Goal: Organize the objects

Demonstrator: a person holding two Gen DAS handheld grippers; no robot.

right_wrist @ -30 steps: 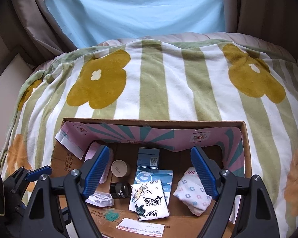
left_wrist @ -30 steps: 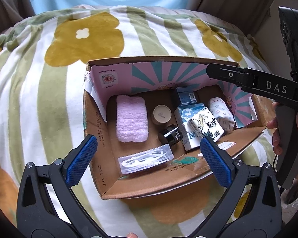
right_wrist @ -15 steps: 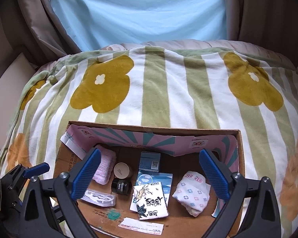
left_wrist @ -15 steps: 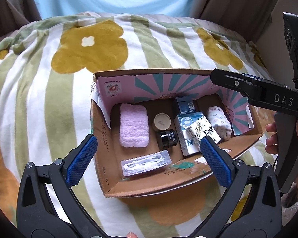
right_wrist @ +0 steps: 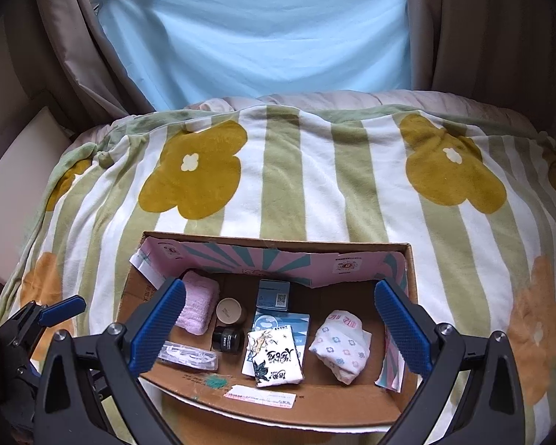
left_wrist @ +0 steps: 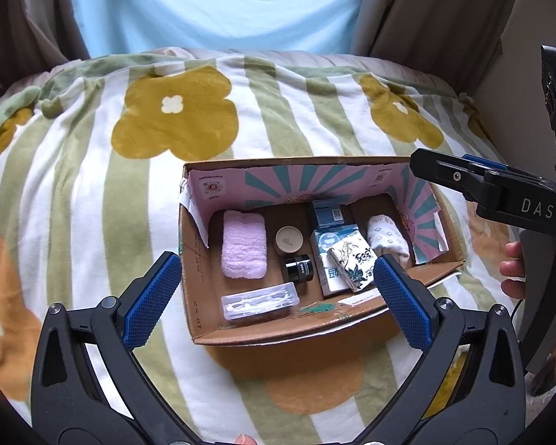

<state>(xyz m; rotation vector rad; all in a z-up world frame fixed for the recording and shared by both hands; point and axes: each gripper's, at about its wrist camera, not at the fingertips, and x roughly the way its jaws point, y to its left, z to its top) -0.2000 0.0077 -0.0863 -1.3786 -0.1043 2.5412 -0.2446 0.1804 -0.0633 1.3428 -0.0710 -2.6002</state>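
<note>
An open cardboard box [left_wrist: 196, 296] [right_wrist: 411, 263] rests on the flowered blanket. Inside lie a pink towel [left_wrist: 242, 244] [right_wrist: 196, 311], a beige-lidded jar [left_wrist: 289, 239] [right_wrist: 229, 310], a black jar [left_wrist: 298, 267] [right_wrist: 225, 338], a clear plastic case [left_wrist: 259, 301] [right_wrist: 189, 355], a dark blue box [left_wrist: 327, 213] [right_wrist: 274, 294], a white-and-black printed pack [left_wrist: 352, 261] [right_wrist: 272, 356] on a blue-white carton [left_wrist: 328, 241] [right_wrist: 296, 322], and a flower-print cloth bundle [left_wrist: 387, 235] [right_wrist: 339, 345]. My left gripper [left_wrist: 276, 296] and right gripper [right_wrist: 276, 326] both hang open above the box, empty.
The green-striped blanket [left_wrist: 92, 185] [right_wrist: 315, 170] with yellow flowers covers the bed all around the box. Curtains [right_wrist: 241, 33] hang behind. In the left wrist view the right gripper's body [left_wrist: 500, 193] and a hand [left_wrist: 515, 270] sit at the right edge.
Both grippers have risen, so the box looks smaller and farther. The right gripper's jaws have spread wider apart. The contents of the box have not moved.
</note>
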